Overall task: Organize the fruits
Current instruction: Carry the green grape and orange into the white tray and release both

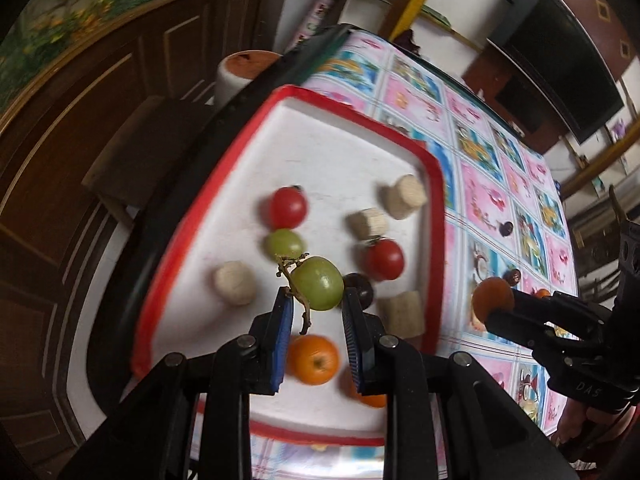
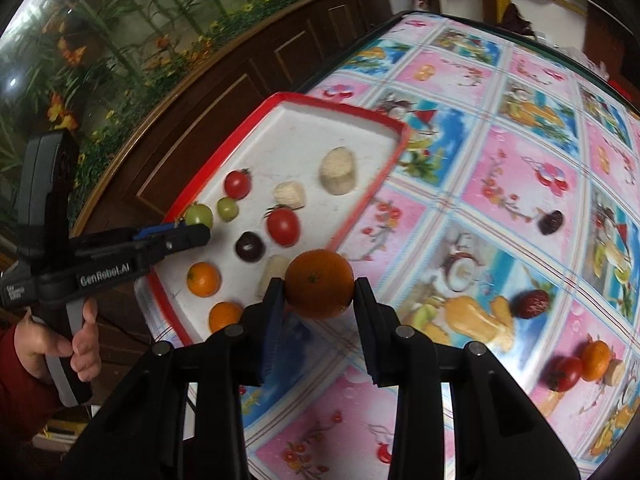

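Item 1, left gripper: I hold a green grape with its twig stem, fingers closed on it near their tips. It hangs over the middle of the red-rimmed tray.

Item 2, right gripper: fingers clamped on a small orange, one pad at each side. It sits above the tray's near-right rim, half over the patterned tablecloth.

Item 3, tray contents: two red tomatoes, one loose green grape, a dark plum, two oranges at the near end, several pale cut chunks. Like fruit lies roughly together.

Item 4, still on the cloth: a dark fruit, a reddish date, a tomato touching an orange.

Handling notes, my judgement:
- Set my grape just beside the loose one; lower until it rests before letting go, as it will roll.
- The stem lies against the left pad and may snag; open slowly.
- Bring the orange inward past the rim toward the two oranges, clear of the plum.
- Keep the two grippers apart over the tray; place one at a time.
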